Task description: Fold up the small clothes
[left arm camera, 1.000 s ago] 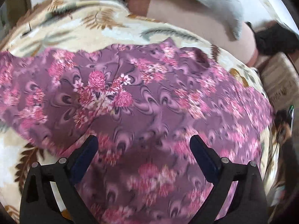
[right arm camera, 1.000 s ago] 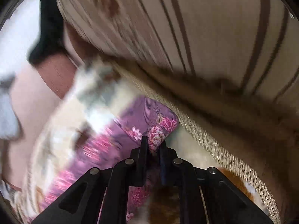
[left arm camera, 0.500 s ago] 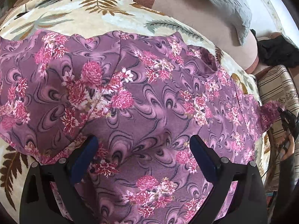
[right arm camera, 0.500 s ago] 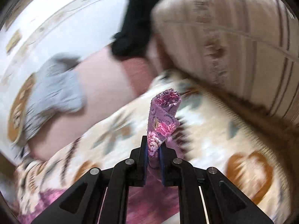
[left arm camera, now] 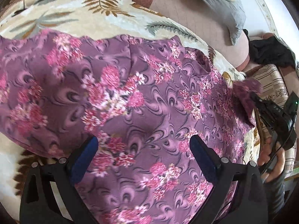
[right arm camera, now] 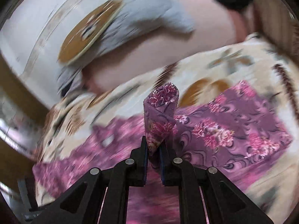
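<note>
A purple garment with pink flowers (left arm camera: 149, 100) lies spread over a cream leaf-print blanket (left arm camera: 78, 15). My left gripper (left arm camera: 143, 149) is open and hovers just above the middle of the garment, holding nothing. My right gripper (right arm camera: 154, 145) is shut on a corner of the garment (right arm camera: 160, 115) and lifts it off the blanket; the pinched cloth stands up from between the fingers. In the left wrist view the right gripper (left arm camera: 256, 97) holds that raised corner at the garment's right edge.
A pink sofa back (left arm camera: 196, 15) with a grey cushion (left arm camera: 224, 5) lies beyond the blanket. A dark cloth (left arm camera: 269, 52) and a striped cushion (left arm camera: 272, 82) sit at the right. The blanket also shows in the right wrist view (right arm camera: 214, 67).
My right gripper has lifted the pinched corner and swung it leftward over the garment. The left gripper has stayed open above the cloth, shifting only slightly.
</note>
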Motion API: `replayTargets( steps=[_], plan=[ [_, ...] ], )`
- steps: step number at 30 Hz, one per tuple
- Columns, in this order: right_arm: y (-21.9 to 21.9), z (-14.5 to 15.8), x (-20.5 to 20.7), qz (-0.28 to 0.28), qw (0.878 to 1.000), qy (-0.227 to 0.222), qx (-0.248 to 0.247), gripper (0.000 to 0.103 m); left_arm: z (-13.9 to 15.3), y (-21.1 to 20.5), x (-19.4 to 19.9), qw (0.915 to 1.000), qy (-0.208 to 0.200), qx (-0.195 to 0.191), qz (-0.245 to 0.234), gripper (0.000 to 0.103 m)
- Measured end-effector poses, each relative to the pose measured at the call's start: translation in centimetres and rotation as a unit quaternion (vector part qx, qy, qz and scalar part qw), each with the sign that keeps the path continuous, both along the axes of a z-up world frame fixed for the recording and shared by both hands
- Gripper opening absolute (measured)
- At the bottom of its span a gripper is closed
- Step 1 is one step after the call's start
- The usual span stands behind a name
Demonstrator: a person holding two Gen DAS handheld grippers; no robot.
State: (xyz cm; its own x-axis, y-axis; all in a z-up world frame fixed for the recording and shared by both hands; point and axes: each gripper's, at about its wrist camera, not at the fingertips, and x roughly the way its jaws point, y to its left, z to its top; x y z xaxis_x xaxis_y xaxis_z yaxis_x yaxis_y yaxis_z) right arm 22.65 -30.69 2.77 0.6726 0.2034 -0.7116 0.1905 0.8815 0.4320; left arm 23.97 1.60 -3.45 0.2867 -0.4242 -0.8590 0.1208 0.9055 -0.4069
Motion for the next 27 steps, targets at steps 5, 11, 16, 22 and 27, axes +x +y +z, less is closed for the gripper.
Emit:
replayTargets(
  steps=[5, 11, 16, 22, 27],
  plan=[
    [7.8, -1.0, 1.2, 0.065, 0.998, 0.011, 0.019, 0.01, 1.3, 1.9, 0.3, 1.0, -0.007, -0.001, 0.002, 0.099],
    [15.9, -2.5, 1.2, 0.137, 0.988, 0.031, 0.066, 0.019, 2.1, 4.3, 0.6, 0.9996, -0.012, -0.012, 0.025, 0.099],
    [18.5, -5.1, -1.0, 0.179, 0.976, 0.086, 0.084, 0.042, 1.4, 3.9, 0.5, 0.9992, 0.009, -0.031, 0.022, 0.099],
    [11.9, -5.3, -5.4, 0.146, 0.974, 0.093, 0.148, 0.048, -0.2, 0.5, 0.7, 0.9967, 0.044, -0.069, -0.001, 0.099],
    [2.4, -5.6, -8.6, 0.039, 0.982, 0.079, 0.168, 0.048, -1.8, -2.1, 1.7, 0.9961, 0.06, -0.062, 0.018, 0.093]
  ],
)
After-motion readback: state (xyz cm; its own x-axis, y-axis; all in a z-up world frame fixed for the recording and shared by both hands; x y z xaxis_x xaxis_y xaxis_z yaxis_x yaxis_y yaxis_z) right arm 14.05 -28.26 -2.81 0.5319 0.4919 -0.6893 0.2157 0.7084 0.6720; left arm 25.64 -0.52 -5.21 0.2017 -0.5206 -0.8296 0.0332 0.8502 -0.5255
